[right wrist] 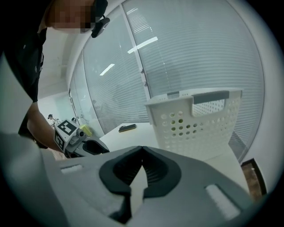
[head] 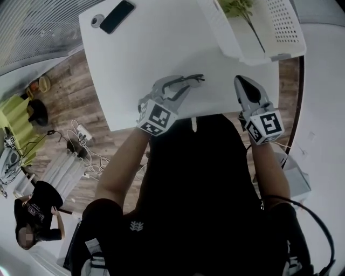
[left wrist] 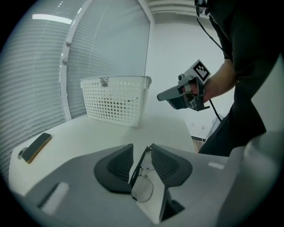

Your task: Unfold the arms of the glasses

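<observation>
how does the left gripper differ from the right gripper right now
The left gripper has its jaws apart; the right gripper has its jaws meeting at the tips. The left gripper has the glasses between its jaws; the right gripper has nothing between its own. Shared: both are grey and point out over the white table.

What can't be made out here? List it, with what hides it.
- Glasses arms, folded or not: left gripper view, the left hand-held gripper covers them; head view, too small.
- Basket contents: head view, cut off by the top edge; gripper views, its wall hides them.
- Round item beside the phone: head view, too small.
</observation>
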Available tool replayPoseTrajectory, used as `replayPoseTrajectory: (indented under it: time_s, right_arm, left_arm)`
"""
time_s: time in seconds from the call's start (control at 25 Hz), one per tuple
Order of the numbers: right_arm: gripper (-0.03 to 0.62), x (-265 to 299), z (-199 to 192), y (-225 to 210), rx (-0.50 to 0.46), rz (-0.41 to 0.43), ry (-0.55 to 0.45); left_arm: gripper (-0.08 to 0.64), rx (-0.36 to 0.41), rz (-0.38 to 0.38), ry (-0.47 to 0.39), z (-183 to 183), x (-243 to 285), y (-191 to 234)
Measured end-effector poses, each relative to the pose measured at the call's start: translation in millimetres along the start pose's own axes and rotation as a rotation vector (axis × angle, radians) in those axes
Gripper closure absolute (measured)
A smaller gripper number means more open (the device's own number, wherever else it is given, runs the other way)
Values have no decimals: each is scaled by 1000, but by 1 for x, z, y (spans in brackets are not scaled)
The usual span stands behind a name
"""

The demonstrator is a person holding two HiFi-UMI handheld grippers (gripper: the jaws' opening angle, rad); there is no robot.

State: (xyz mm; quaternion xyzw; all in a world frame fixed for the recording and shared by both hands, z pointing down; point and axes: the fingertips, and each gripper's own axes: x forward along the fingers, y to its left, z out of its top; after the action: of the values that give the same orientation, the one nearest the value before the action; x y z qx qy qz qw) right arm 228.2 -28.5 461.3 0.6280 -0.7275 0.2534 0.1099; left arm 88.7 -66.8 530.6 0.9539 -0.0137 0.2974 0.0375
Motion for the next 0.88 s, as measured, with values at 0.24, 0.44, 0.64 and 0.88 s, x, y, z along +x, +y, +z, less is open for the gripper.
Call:
replayPoseTrajectory:
  time_s: [0.24,0.44,0.64,0.88]
  right_arm:
    - [592,0,-27,-12,35,8,35]
    - [592,-1,-41,-13,54,18,55]
    - [592,-3,-43,-17,61,15,58]
    - [592,-5,-45,-22,71,14,56]
  left_arm:
    - [426,27,-11,60,-19,26,-9]
    - [431,68,11,88,-24,41,-11]
    - [438,65,17,123,-31,52,-9]
    - [500,61,25,120,-28,55,-8]
